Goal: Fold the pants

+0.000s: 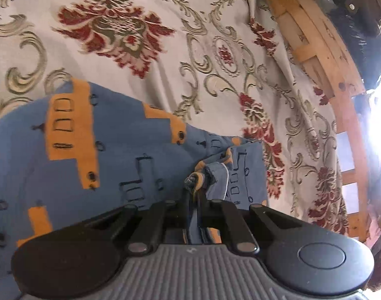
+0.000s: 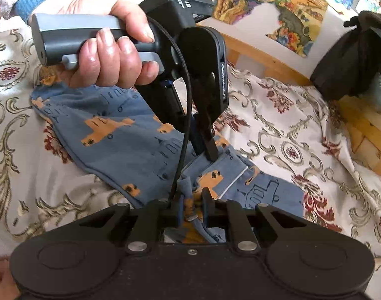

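Blue pants [image 1: 115, 155] with orange vehicle prints lie on a floral bedspread [image 1: 165, 37]. My left gripper [image 1: 194, 195] is shut on a bunched edge of the pants, the fabric pinched between its fingers. In the right wrist view the same pants [image 2: 130, 140] spread across the cover, and my right gripper [image 2: 193, 197] is shut on a gathered blue and orange fold. A hand [image 2: 110, 52] holds the left gripper [image 2: 210, 150] just ahead, its fingers pressed down into the pants close to my right one.
A wooden bed frame [image 1: 323, 57] runs along the right of the bedspread. A black bag [image 2: 353, 60] sits by the frame, with colourful pictures [image 2: 278, 7] on the wall behind. Bedspread [image 2: 303, 130] extends to the right.
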Tool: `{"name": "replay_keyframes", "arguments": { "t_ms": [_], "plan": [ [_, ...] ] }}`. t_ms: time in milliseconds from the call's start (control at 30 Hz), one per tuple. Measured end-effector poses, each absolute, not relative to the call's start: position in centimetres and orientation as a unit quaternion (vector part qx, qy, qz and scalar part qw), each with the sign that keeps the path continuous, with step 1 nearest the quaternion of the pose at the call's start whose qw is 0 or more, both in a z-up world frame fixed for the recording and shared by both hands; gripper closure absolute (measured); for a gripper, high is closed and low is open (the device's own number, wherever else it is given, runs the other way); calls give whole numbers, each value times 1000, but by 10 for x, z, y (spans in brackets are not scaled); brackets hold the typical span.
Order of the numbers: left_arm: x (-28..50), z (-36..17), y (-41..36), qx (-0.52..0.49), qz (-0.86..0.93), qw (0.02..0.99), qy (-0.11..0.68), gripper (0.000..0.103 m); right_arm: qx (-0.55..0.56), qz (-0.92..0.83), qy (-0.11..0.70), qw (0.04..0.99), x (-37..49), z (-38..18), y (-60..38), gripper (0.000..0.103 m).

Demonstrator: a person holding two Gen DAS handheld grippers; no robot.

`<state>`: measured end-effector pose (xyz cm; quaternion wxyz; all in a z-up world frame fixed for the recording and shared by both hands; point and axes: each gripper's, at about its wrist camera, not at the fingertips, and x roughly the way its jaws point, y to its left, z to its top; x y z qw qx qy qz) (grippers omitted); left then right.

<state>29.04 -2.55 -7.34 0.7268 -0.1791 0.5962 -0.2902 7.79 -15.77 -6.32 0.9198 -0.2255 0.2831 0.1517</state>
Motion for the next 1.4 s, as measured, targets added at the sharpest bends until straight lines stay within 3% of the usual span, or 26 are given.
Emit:
{"name": "replay_keyframes", "arguments": {
  "t_ms": [733, 833, 900, 967, 1033, 1100, 1200, 1300, 1400],
  "plan": [
    [263, -62, 71, -135, -237, 764, 585, 96, -265, 256, 291, 883, 77, -64, -66, 88],
    [253, -62, 72, -104, -234, 783, 566, 92, -272, 273, 300, 873, 78, -67, -66, 74],
    [245, -58, 75, -94, -218, 793, 561, 85, -275, 277, 290, 874, 74, -62, -70, 49],
    [235, -49, 82, -102, -212, 801, 551, 67, -266, 278, 282, 879, 68, -53, -83, 30],
    [217, -36, 88, -99, -199, 832, 508, 40, -257, 273, 280, 884, 64, -43, -100, 23],
    [191, -20, 87, -78, -184, 871, 450, 32, -257, 257, 276, 890, 59, -32, -122, 11],
    [146, -9, 76, -80, -152, 918, 358, 15, -260, 215, 259, 905, 55, -18, -160, 1],
    [126, -12, 50, -127, -146, 931, 308, 13, -274, 172, 248, 913, 65, -13, -196, 1],
    [137, -21, 15, -115, -112, 931, 328, 17, -287, 120, 228, 923, 90, -19, -220, 1]
  ]
}}
